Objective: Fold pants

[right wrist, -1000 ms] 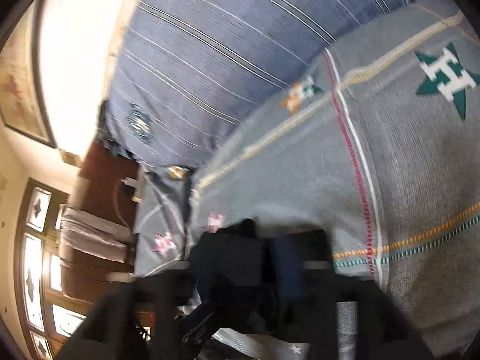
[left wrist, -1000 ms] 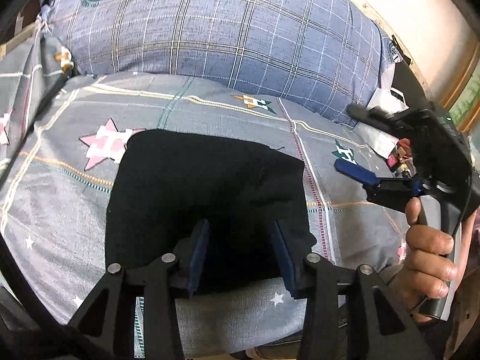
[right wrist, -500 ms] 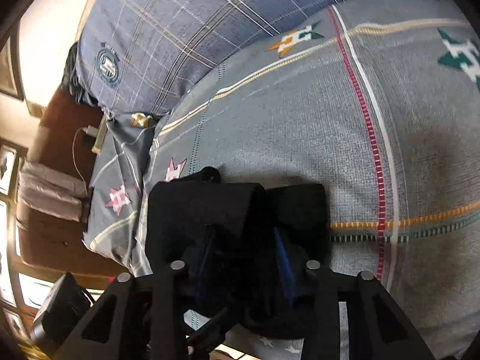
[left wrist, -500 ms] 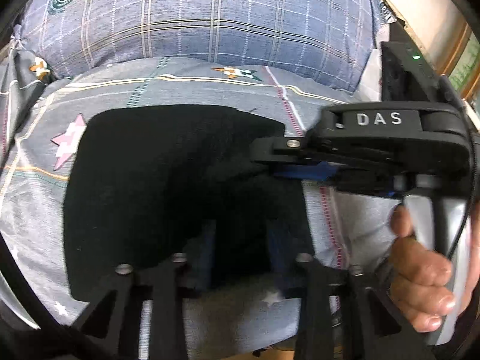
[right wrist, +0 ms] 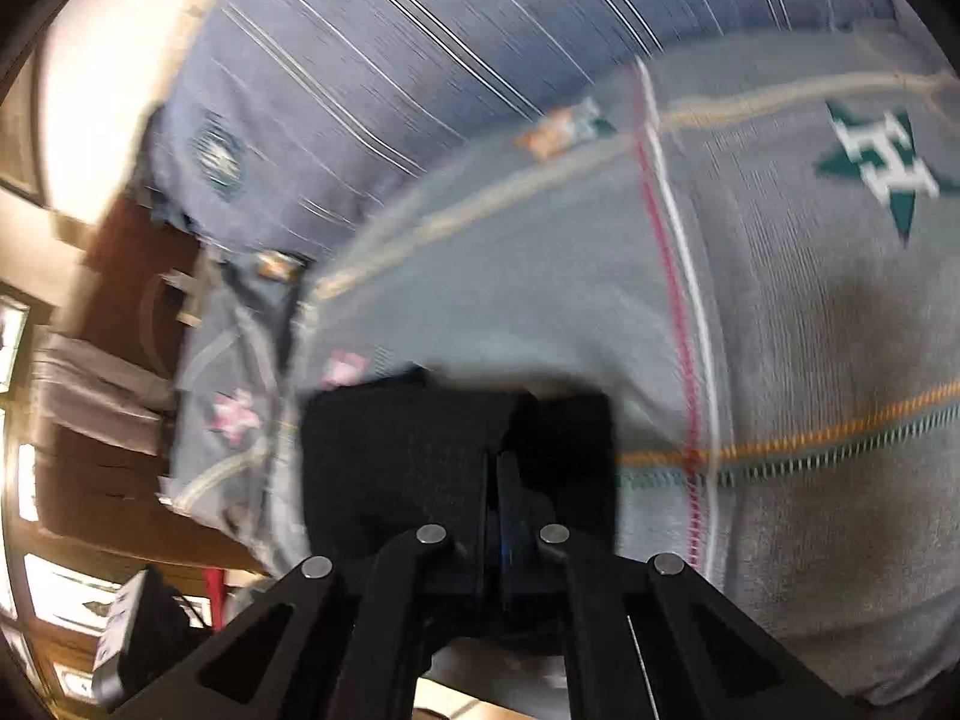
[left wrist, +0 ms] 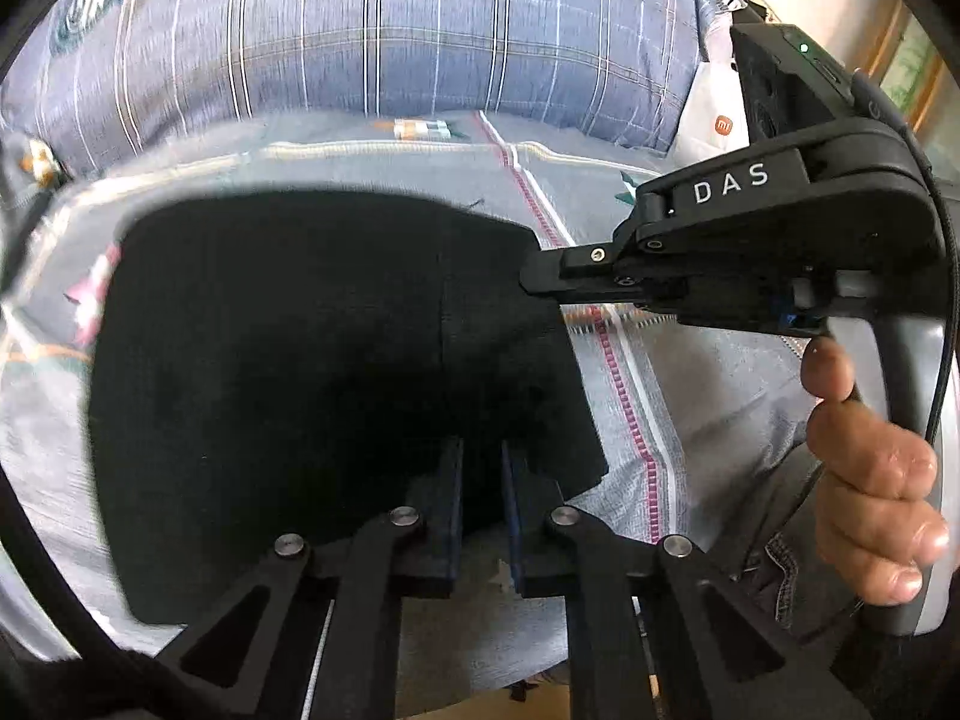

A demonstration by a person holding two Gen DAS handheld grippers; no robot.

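Black folded pants [left wrist: 300, 360] lie flat on a grey patterned bedspread [left wrist: 660, 420]. My left gripper [left wrist: 482, 468] sits at their near edge, its jaws closing to a narrow gap with the black cloth pinched between the pads. A hand [left wrist: 870, 480] holds my right gripper [left wrist: 534, 279], which points at the pants' right edge from the side. The right wrist view is blurred. It shows the right gripper [right wrist: 495, 468] shut, pads together on the edge of the pants [right wrist: 408, 456].
A large blue plaid pillow [left wrist: 420, 30] lies across the back of the bed. A white bag [left wrist: 714, 126] with an orange logo sits at the far right. Past the bed's left edge are a brown floor and furniture [right wrist: 90, 450].
Both grippers' jaws have closed from wide apart onto the pants. The right gripper swung in to the pants' right edge. The left gripper sank closer to the near edge.
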